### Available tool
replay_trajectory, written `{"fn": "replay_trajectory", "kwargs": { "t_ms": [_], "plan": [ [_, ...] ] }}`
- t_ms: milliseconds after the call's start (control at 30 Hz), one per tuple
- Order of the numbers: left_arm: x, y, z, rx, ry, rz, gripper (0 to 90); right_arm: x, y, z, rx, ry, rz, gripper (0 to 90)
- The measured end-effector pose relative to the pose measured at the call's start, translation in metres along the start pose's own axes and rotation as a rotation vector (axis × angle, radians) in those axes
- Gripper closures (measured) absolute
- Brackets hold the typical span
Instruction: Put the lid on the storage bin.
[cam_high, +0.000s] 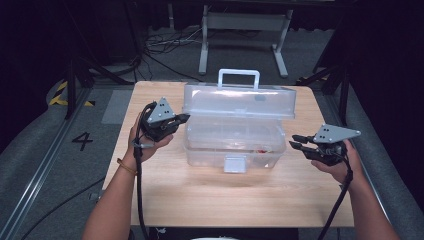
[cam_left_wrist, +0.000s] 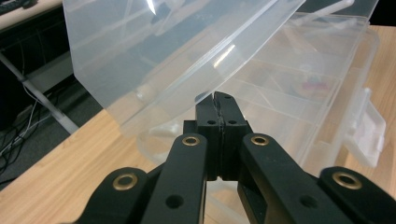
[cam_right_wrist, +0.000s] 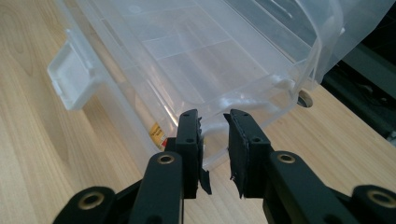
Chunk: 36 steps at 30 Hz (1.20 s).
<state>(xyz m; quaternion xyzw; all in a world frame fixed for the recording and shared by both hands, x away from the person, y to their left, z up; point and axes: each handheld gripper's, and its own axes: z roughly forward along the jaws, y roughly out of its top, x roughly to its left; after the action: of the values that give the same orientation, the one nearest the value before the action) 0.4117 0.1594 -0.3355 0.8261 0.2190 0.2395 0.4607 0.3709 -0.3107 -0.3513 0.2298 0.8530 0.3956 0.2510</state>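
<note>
Writing is scarce: only a "4" (cam_high: 82, 141) on the floor left of my wooden table (cam_high: 165, 190). Mid-table sits the clear plastic box (cam_high: 235, 145), lid raised. My left gripper (cam_high: 184, 118), jaws pressed together, nears its left end; my right gripper (cam_high: 296, 141), jaws slightly parted, hangs beside its right end.

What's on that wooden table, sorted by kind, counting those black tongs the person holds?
Clear plastic box, lid open: 1
Black tongs: 2, left tongs and right tongs
Total: 3
Small items inside the box are too blurred to count.
</note>
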Motion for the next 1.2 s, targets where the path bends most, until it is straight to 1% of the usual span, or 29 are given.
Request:
{"fn": "replay_trajectory", "kwargs": {
  "t_ms": [33,133,167,200,300,333,400,433,467,533,567,700,833,967,1000,1167,1200],
  "plan": [
    [-0.002,-0.002,0.0,0.004,0.001,0.003,90.0,0.001,-0.001,0.0,-0.001,0.002,0.004,74.8],
    [-0.007,-0.007,0.0,0.009,0.007,-0.004,90.0,0.002,-0.003,0.001,0.005,0.008,0.009,74.1],
    [-0.007,-0.007,0.0,0.009,0.007,-0.004,90.0,0.002,-0.003,0.001,0.005,0.008,0.009,74.1],
    [-0.01,-0.009,0.0,0.019,0.022,0.002,90.0,0.002,-0.004,0.001,0.007,0.008,0.013,74.1],
    [-0.015,-0.011,0.002,0.043,0.027,0.008,90.0,0.002,-0.007,0.005,0.016,0.011,0.016,73.9],
    [-0.016,-0.011,0.003,0.048,0.034,0.016,90.0,0.002,-0.008,0.006,0.02,0.011,0.016,73.8],
    [-0.019,-0.013,0.003,0.049,0.027,0.009,90.0,0.002,-0.01,0.009,0.026,0.013,0.015,73.7],
    [-0.02,-0.013,0.003,0.053,0.027,0.018,90.0,0.003,-0.01,0.01,0.031,0.012,0.014,73.7],
    [-0.021,-0.014,0.004,0.048,0.029,0.014,90.0,0.003,-0.01,0.01,0.033,0.01,0.014,73.6],
    [-0.022,-0.016,0.004,0.051,0.027,0.02,90.0,0.003,-0.011,0.011,0.033,0.016,0.009,72.9],
    [-0.023,-0.017,0.004,0.044,0.024,0.01,90.0,0.003,-0.011,0.011,0.035,0.017,0.012,72.5],
    [-0.024,-0.021,0.004,0.05,0.022,0.006,90.0,0.003,-0.012,0.013,0.039,0.023,0.014,71.7],
    [-0.026,-0.026,0.001,0.059,0.021,0.002,90.0,0.004,-0.013,0.016,0.044,0.027,0.02,67.1],
    [-0.027,-0.031,-0.001,0.07,0.016,0.006,90.0,0.005,-0.013,0.018,0.051,0.028,0.032,60.1],
    [-0.027,-0.031,-0.001,0.071,0.016,0.01,90.0,0.005,-0.014,0.019,0.057,0.032,0.029,58.6],
    [-0.031,-0.036,0.001,0.095,0.011,0.02,90.0,0.004,-0.015,0.022,0.074,0.024,0.038,51.0],
    [-0.031,-0.036,0.001,0.103,0.011,0.027,90.0,0.004,-0.016,0.022,0.076,0.021,0.043,49.7]
  ]
}}
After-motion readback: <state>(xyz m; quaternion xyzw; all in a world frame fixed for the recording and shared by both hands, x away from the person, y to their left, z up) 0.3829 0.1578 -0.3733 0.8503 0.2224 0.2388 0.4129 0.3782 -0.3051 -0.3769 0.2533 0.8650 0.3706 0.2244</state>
